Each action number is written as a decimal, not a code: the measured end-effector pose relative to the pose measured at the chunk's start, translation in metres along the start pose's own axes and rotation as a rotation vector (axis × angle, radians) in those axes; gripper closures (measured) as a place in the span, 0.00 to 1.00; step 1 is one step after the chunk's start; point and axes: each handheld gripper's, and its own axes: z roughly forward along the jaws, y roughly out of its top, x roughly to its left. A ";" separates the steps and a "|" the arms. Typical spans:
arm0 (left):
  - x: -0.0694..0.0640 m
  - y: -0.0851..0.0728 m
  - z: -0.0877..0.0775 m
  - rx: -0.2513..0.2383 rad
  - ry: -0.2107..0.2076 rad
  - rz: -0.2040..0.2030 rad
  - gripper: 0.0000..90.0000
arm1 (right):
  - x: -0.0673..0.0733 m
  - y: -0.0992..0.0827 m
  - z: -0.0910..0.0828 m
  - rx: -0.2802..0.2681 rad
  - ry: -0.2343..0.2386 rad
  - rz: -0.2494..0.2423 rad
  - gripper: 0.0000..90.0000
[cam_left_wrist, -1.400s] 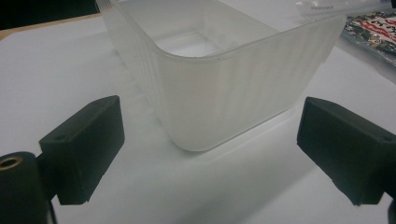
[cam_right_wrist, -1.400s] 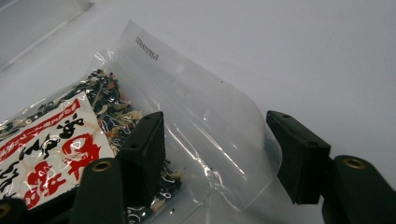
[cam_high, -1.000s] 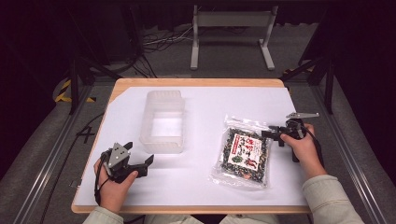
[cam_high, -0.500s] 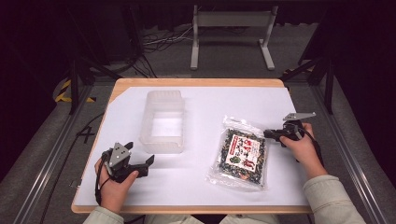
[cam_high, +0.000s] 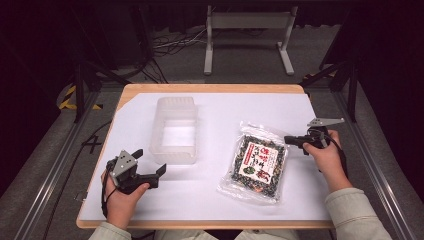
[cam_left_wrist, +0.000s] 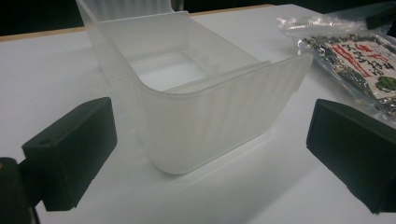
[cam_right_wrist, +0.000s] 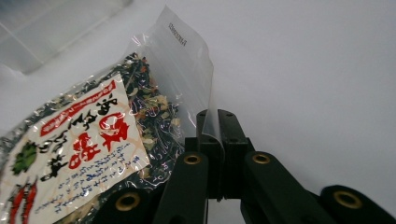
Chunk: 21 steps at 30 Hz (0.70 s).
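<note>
The right tool (cam_right_wrist: 218, 140) has just been closing and now pinches the clear edge of the snack packet (cam_high: 257, 162), which lies on the desk (cam_high: 220, 112) right of the plastic tub (cam_high: 175, 130). The left tool (cam_high: 149, 167) waits spread wide near the tub's near end. By my reading, only the grasp is done; lifting the packet into the tub remains.

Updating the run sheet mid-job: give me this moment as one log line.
right claw: shut on snack bag edge | left claw: open, facing clear bin, not touching | bag on table
</note>
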 end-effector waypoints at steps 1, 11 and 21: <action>0.000 0.001 0.001 0.011 -0.021 -0.019 0.03 | 0.001 0.003 -0.004 -0.011 0.002 -0.002 1.00; -0.007 0.006 0.001 0.030 -0.062 0.006 0.07 | 0.018 0.033 -0.045 -0.134 0.011 -0.059 1.00; -0.009 0.014 -0.006 -0.013 -0.044 0.028 0.07 | 0.039 0.055 -0.082 -0.257 0.022 -0.128 1.00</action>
